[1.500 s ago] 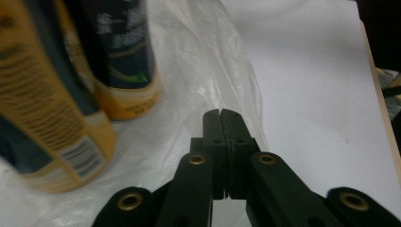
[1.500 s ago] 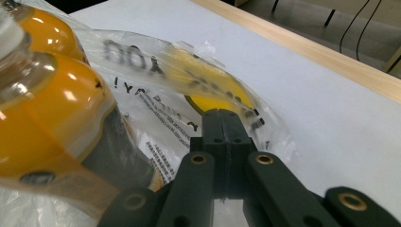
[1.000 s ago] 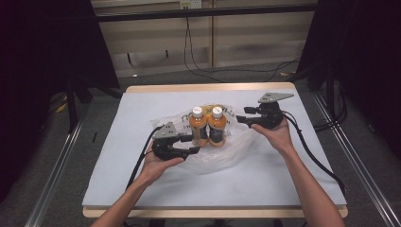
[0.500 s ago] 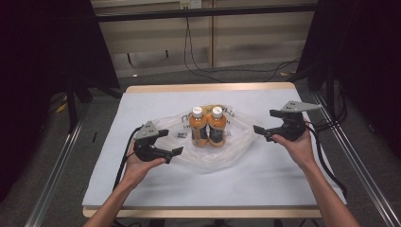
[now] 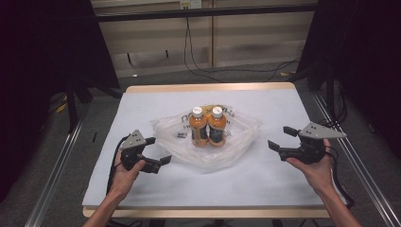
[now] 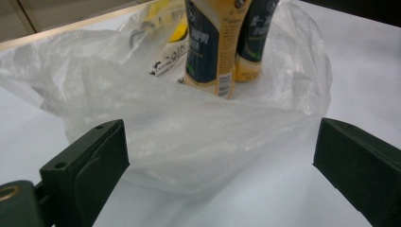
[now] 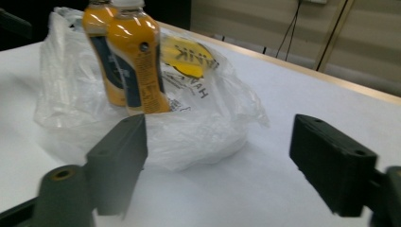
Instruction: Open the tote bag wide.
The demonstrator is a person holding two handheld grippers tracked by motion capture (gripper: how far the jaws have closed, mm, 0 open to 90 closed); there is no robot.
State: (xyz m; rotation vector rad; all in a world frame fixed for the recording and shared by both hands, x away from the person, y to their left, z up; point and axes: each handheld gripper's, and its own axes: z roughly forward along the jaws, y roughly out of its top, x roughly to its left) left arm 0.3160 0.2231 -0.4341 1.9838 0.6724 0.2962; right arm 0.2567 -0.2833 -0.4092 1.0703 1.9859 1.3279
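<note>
- Item, two orange drink bottles: stood upright, touching side by side, at the centre of the high view, inside a clear plastic bag whose sides are slumped flat around them on the white table cover.
- Item, left gripper: placed at the lower left of the high view, apart from the bag's left edge. Jaws are seen spread wide with nothing between them, having just been opening. In the left gripper view the bag's film is framed between the jaws, untouched.
- Item, right gripper: placed at the right of the high view, well apart from the bag. Jaws are held apart and empty, having just closed a little from their widest.
- Step judged in hand: the bag's rim is to be taken at each side. For a clean grip, each gripper is best brought in low and level, a single fold of film is pinched, and the bottles are not nudged.
- Hazards judged: the film is thin and slippery; the bottles are tall and could be tipped by a sideways pull.
- Surroundings: cables lie on the floor at the upper centre, dark curtains hang at both sides; nothing stands between either gripper and the bag.
</note>
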